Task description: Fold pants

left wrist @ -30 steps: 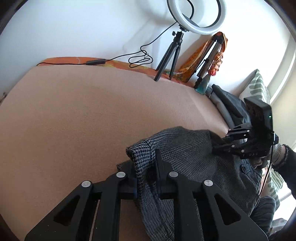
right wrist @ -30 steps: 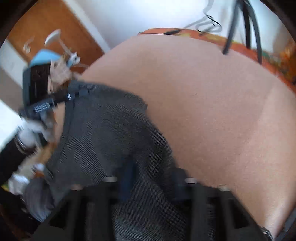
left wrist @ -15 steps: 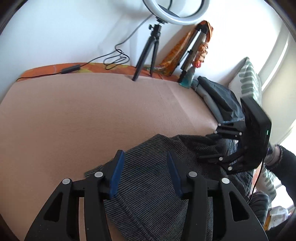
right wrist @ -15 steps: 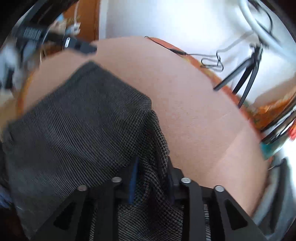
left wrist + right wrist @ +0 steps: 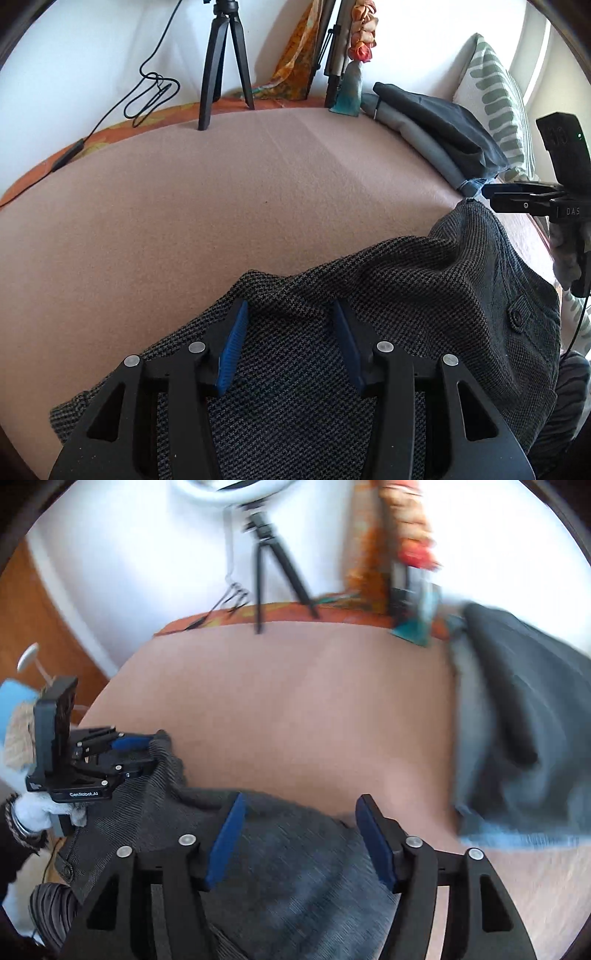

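The left gripper point(image 5: 286, 332) has its blue-padded fingers point(image 5: 232, 345) apart, hovering over the dark houndstooth pants point(image 5: 406, 314) with cloth below the gap but nothing pinched. The right gripper point(image 5: 299, 834) is opening, its fingers point(image 5: 225, 840) spread wide over the same fabric, and no cloth is pressed between the pads.

Out from there, the pants lie in a loose heap on the near part of the pinkish bed cover point(image 5: 221, 203). A buttoned pocket point(image 5: 515, 317) faces up toward the right of the left wrist view, and a raised ridge runs across the cloth between the two grippers. In the right wrist view one edge of the pants is bunched up against the left gripper's tips, though whether it touches them I cannot tell.

Judging by this, the pants seem to have just been laid down and let go; they look roughly doubled but rumpled, not flat or squared. Smoothing and further folding appear to be left.

Further back, a stack of folded dark garments point(image 5: 436, 122) sits near a striped pillow point(image 5: 495, 92), well apart from the pants, with a tripod point(image 5: 218, 66) at the wall.
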The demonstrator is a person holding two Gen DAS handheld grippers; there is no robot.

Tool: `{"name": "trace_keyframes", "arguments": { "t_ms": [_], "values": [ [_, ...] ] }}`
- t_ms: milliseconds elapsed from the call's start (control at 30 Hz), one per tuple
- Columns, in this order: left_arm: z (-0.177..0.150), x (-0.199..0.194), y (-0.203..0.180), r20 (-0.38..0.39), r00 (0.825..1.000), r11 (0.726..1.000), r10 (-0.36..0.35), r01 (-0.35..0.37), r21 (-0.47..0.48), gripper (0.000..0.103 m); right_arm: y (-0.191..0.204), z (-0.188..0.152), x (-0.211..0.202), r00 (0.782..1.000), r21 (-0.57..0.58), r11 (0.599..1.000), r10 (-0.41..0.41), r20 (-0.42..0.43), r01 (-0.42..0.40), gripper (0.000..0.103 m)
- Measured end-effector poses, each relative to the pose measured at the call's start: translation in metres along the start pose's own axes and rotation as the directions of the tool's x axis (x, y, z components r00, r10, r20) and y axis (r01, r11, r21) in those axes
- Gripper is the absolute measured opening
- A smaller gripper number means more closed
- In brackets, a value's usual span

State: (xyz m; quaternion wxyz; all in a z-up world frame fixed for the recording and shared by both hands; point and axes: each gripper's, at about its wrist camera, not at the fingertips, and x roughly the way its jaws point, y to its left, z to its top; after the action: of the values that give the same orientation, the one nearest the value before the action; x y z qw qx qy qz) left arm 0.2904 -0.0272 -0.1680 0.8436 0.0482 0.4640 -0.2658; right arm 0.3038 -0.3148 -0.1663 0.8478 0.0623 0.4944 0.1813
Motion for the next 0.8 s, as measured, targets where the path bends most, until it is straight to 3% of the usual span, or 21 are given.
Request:
{"name": "trace_keyframes", "arguments": {
  "t_ms": [100,167,300,333,400,433,567,633,667,700,800],
  "values": [
    [-0.003,-0.004,0.0,-0.001,1.0,1.0,0.014,-0.014,0.003,0.046,-0.031,-0.008,0.003,0.999,0.139,0.99,0.032,-0.011,-0.03,0.073],
    [-0.006,-0.005,-0.003,-0.002,1.0,0.999,0.029,-0.029,0.02,0.046,-0.044,-0.012,0.011,0.994,0.203,0.974,0.105,-0.022,-0.098,0.073],
    [-0.008,-0.009,-0.003,0.005,0.999,0.999,0.039,-0.039,0.014,0.046,-0.046,-0.012,0.032,0.978,0.254,0.948,0.208,-0.031,-0.194,0.074],
    [-0.01,-0.01,-0.003,0.007,0.999,0.999,0.041,-0.041,0.01,0.046,-0.045,-0.012,0.032,0.977,0.248,0.946,0.215,0.001,-0.209,0.076],
    [-0.012,-0.011,0.0,0.009,0.999,0.999,0.044,-0.044,0.002,0.046,-0.041,-0.011,0.037,0.958,0.259,0.926,0.285,0.001,-0.276,0.061],
    [-0.013,-0.011,0.002,0.014,0.999,0.999,0.047,-0.047,-0.004,0.046,-0.04,-0.012,0.039,0.953,0.273,0.918,0.302,-0.008,-0.288,0.035],
    [-0.012,-0.012,0.004,0.036,0.996,0.997,0.076,-0.075,-0.028,0.046,-0.025,-0.016,0.008,0.967,0.218,0.942,0.243,0.076,-0.253,0.018],
    [-0.013,-0.011,0.009,0.044,0.995,0.995,0.094,-0.092,-0.047,0.049,-0.012,-0.014,-0.023,0.98,0.099,0.985,0.126,0.155,-0.143,0.013],
    [-0.014,-0.01,0.012,0.042,0.992,0.992,0.116,-0.113,-0.063,0.049,-0.007,-0.013,-0.03,0.984,0.047,0.998,0.019,0.177,-0.027,0.009],
    [-0.014,-0.009,0.016,0.036,0.991,0.989,0.129,-0.126,-0.083,0.048,-0.012,-0.013,-0.026,0.988,0.046,0.999,-0.007,0.156,0.0,0.009],
    [-0.013,-0.011,0.016,0.035,0.993,0.99,0.115,-0.112,-0.08,0.048,-0.026,-0.014,-0.001,0.999,0.128,0.991,0.02,0.044,-0.026,0.01]
  ]
}}
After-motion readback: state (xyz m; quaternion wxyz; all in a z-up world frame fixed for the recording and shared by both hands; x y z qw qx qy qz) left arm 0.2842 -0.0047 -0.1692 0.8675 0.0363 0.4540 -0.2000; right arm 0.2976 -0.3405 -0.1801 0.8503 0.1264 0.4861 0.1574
